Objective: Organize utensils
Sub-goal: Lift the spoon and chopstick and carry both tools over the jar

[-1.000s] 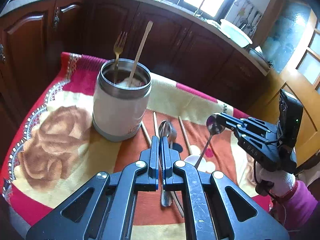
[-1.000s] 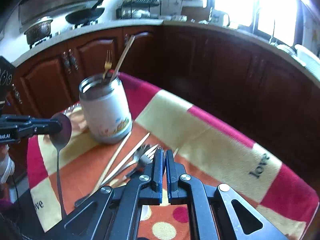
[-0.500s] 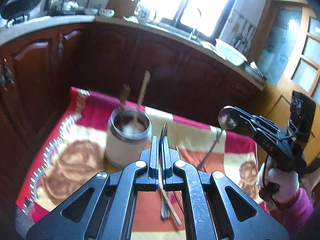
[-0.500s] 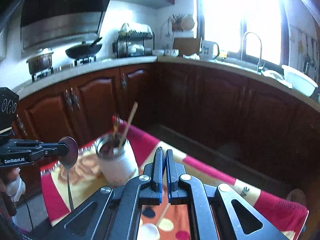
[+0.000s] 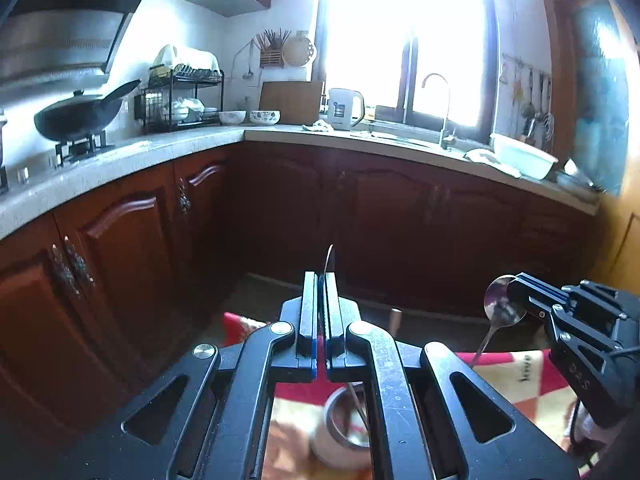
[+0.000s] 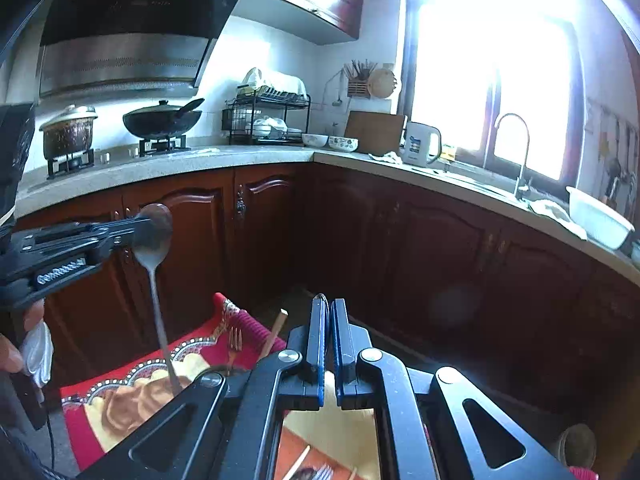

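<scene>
Steel spoon in each gripper, both held by the bowel end, handle hanging down.

Left wrist view: left gripper (image 5: 321, 280) jaws pressed together on a spoon bowl seen edge-on, thin sliver (image 5: 329, 258) poking above the tips. Below, through the frame, the steel-rimmed container (image 5: 340, 432) sits blurred on the red-and-cream cloth (image 5: 520, 376). Right gripper (image 5: 514, 286) at right edge pinches the other spoon (image 5: 500, 308) by its bowl, handle angling down-left toward the cloth.

Right wrist view: right gripper (image 6: 328, 306) jaws clamped on its spoon's bowl, only the rim showing between the tips. Left gripper (image 6: 140, 226) comes in from left, clamped on its spoon (image 6: 154, 240); handle drops toward the cloth (image 6: 132, 400). Fork (image 6: 234, 340) and wooden stick (image 6: 278, 326) stand up from the container, itself mostly hidden behind the gripper frame. More utensils (image 6: 316, 470) lie on the cloth at the bottom edge.
</scene>
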A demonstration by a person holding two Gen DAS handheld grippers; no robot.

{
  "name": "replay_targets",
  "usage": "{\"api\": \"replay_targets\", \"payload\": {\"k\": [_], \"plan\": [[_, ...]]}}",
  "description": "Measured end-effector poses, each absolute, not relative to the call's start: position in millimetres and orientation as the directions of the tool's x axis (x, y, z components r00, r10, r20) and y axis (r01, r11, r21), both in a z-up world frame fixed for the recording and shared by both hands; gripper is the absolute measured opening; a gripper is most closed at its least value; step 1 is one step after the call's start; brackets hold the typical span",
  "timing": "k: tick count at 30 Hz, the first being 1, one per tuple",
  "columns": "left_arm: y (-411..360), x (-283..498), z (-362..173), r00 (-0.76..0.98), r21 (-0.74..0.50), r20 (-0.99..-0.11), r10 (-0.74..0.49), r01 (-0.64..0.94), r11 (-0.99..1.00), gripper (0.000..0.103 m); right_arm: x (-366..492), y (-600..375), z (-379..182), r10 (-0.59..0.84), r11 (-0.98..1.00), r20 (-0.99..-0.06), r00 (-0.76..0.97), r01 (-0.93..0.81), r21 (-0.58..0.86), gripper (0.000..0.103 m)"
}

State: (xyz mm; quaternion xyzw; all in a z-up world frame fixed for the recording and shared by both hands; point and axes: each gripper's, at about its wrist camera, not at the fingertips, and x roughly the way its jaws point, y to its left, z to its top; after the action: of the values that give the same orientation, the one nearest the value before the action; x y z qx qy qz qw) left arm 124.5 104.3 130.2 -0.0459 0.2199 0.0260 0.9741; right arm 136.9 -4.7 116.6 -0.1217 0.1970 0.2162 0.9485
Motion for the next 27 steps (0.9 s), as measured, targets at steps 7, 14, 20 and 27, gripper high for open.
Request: {"api": "replay_targets", "payload": {"k": [7,14,20,27], "plan": [[98.8,160.8,92.5,0.878,-0.001,-0.475,0.062,-0.072,0.997,0.001,158.5,30.1,90.6,0.336,0.836,-0.443,0.831,-0.48,-0.266,0.002],[92.6,174.0,63.6,0.843,0.017,-0.536,0.047,-0.045,0.999,0.001,169.2,44.7,56.0,0.348,0.784,-0.518,0.781,-0.546,-0.296,0.003],[86.1,178.3,41.9,0.812,0.005,-0.583,0.027,-0.029,1.0,0.001,178.1,51.6,30.3,0.355,0.762,-0.596,0.721,-0.592,-0.263,0.003],[82.8,177.6,36.3,0.799,-0.025,-0.601,0.009,-0.03,0.999,0.001,186.5,43.0,18.5,0.409,0.766,-0.646,0.645,-0.627,-0.143,0.003]]}}
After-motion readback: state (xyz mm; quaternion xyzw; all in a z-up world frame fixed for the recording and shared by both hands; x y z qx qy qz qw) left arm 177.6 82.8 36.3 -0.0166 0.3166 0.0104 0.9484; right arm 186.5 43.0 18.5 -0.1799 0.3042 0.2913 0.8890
